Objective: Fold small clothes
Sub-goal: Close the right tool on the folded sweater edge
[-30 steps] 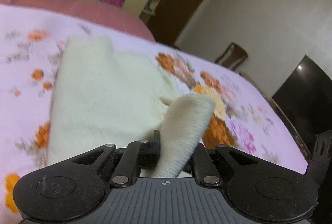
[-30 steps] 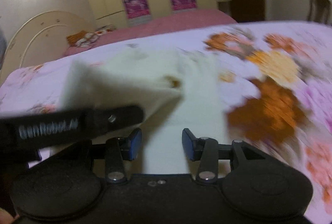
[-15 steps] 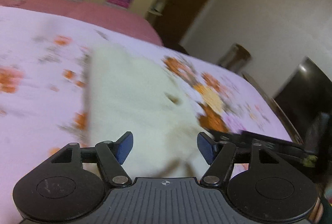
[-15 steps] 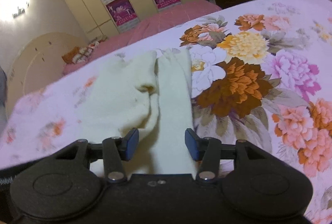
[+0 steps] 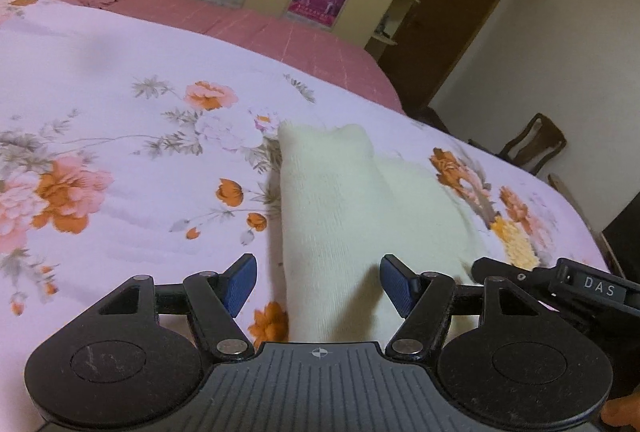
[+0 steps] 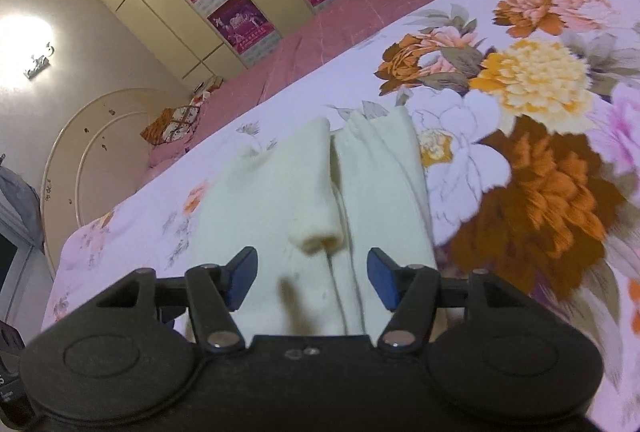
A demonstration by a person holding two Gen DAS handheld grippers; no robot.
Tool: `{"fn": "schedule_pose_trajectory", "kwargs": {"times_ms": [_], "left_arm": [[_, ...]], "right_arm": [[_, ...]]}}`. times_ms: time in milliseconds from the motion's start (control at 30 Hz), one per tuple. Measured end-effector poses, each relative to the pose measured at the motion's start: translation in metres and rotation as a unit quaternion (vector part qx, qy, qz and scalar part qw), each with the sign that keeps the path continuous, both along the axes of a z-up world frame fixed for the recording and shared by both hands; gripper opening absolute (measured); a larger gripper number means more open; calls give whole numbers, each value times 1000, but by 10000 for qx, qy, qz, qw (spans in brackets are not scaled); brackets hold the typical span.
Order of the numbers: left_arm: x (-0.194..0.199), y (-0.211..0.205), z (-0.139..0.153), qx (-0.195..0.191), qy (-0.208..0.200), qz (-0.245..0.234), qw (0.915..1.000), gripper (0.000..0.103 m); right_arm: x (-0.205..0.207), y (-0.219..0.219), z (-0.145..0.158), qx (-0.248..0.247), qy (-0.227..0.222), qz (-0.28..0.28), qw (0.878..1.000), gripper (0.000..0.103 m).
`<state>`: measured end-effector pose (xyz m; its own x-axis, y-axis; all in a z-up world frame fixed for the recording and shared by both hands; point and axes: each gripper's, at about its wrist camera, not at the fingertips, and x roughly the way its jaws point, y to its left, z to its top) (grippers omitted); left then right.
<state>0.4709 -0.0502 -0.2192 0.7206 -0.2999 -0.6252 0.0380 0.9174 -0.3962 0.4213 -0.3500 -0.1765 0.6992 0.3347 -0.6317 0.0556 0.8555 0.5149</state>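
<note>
Tools (image 5: 318, 286) apart — garment (image 6: 320, 199) flat.

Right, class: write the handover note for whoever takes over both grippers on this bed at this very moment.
Left gripper: open, holding nothing; it has just released the sleeve.
Right gripper: open, its fingers have just been opening wider, nothing gripped.
Cream knitted garment: flat on the floral bedspread, both sleeves folded in over the body.
Done: sleeve folds.
Left: probably fold it across, then tidy the edges.
</note>
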Motion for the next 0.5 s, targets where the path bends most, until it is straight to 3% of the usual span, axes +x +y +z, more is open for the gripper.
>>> {"fn": "schedule_pose_trajectory", "kwargs": {"times_ms": [200, 300, 500], "left_arm": [[10, -6, -16, -20, 174, -14, 9998, 67], [12, -7, -16, 41, 159, -18, 9999, 67], [8, -6, 1, -36, -47, -56, 10000, 67]], "right_arm": [[16, 9, -14, 78, 99, 315, 9994, 44], [18, 17, -14, -3, 16, 473, 9989, 21], [1, 24, 10, -349, -536, 458, 9969, 14]]}}
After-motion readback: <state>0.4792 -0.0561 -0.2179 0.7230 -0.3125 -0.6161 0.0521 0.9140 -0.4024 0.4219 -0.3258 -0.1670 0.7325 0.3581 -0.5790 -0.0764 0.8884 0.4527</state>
